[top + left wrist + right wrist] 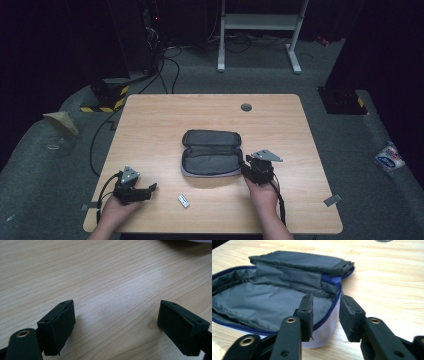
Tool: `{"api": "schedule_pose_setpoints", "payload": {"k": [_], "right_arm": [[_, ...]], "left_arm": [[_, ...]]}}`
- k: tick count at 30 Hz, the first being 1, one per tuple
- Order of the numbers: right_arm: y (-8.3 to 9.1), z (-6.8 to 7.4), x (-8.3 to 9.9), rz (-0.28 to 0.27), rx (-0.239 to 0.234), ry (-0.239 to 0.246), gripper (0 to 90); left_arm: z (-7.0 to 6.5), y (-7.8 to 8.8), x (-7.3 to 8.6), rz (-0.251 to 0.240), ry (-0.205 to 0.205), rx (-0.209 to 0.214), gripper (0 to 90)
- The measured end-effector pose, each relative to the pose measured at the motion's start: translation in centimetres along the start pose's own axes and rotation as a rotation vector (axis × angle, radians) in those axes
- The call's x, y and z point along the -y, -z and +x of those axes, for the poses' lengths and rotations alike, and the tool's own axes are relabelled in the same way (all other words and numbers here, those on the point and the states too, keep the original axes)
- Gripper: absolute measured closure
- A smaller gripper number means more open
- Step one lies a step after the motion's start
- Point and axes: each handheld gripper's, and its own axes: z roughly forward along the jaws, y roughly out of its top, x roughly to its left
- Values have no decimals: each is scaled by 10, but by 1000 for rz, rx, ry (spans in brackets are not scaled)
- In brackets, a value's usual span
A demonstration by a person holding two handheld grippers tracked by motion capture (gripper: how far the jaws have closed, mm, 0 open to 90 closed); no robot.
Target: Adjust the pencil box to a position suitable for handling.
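A dark grey pouch [210, 152] with a blue zipper lies unzipped and spread in the middle of the wooden table [285, 130]. My right gripper [247, 166] is at the pouch's near right corner. In the right gripper view the pouch [274, 300] shows its grey lining, and the right gripper [325, 300] straddles the zipper rim: one jaw inside, one outside, with a gap on both sides, so it is open. My left gripper [150, 189] rests low at the front left, jaws wide apart; in its own view the left gripper [116, 305] has only bare wood between its fingers.
A small white block [183, 201] lies near the front edge between the two hands. A grey cable grommet [246, 107] sits in the far part of the table. Grey tape [332, 200] marks the front right corner. Cables and a white stand [260, 22] are on the floor behind.
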Motion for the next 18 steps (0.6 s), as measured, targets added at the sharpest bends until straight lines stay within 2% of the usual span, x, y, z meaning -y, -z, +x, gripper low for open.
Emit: {"api": "schedule_pose_setpoints", "payload": {"k": [3, 6, 9, 11, 12, 15, 18], "right_arm": [[6, -7, -1, -19, 8, 2, 561], [14, -20, 2, -28, 41, 4, 495], [19, -39, 12, 1, 69, 14, 448], [27, -57, 25, 29, 112, 40, 414], [27, -57, 25, 29, 112, 40, 414], [38, -73, 40, 66, 137, 54, 358], [44, -77, 49, 93, 145, 53, 339]], "left_arm": [[0, 0, 0, -1, 2, -3, 150], [-1, 0, 0, -1, 1, -5, 151], [-1, 1, 0, -1, -2, -8, 153], [-1, 1, 0, -2, 1, -10, 152], [-1, 1, 0, -2, 1, -10, 153], [-2, 1, 1, -5, 5, -13, 157], [-2, 1, 1, -8, 4, -21, 175]]}}
